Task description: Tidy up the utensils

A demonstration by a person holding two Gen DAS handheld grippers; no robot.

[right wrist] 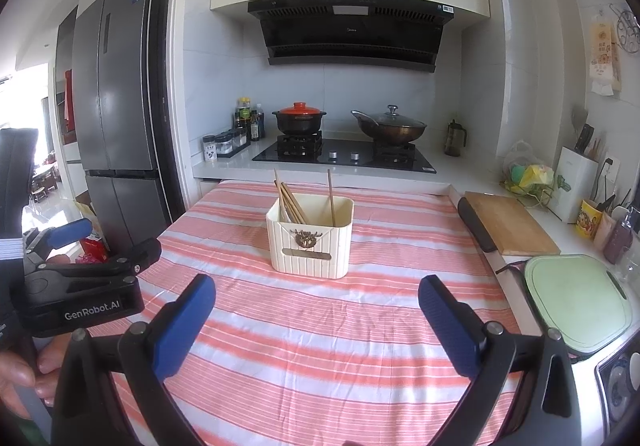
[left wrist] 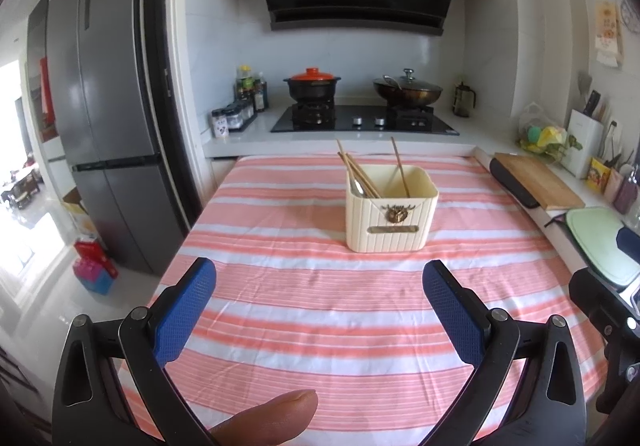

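Chopsticks [left wrist: 358,173] stand up in the cream box [left wrist: 390,219] straight ahead of both wide-open, empty grippers, left gripper [left wrist: 320,302] and right gripper [right wrist: 316,306].

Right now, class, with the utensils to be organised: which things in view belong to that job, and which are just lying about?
Belong to the job:
cream utensil holder
chopsticks standing in it
left tongs, open
right tongs, open

Just lying about:
wooden cutting board
green board
orange-lidded pot
wok
spice jars
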